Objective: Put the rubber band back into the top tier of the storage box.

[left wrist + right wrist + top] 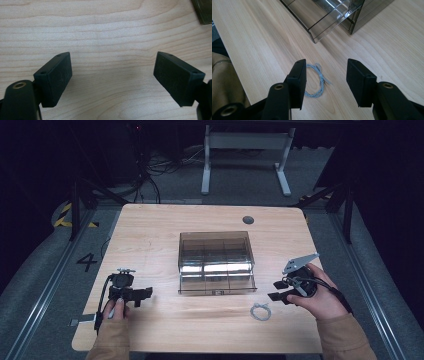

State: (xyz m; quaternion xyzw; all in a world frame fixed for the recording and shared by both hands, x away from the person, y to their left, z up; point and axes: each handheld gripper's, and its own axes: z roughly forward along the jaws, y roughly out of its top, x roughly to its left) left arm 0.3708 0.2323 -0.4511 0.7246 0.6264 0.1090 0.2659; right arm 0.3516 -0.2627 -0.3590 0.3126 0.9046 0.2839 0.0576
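Right tool (325, 80) just above cord loop (316, 81)

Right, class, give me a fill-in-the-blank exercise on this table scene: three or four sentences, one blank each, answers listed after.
1. Both the left gripper and the right gripper have their jaws ____.
2. The clear box sits on a table made of ____.
3. The loop of cord lies on the table nearest the ____ gripper.
4. Between the left gripper's jaws there is only bare ____.

Missing words: open; wood; right; table
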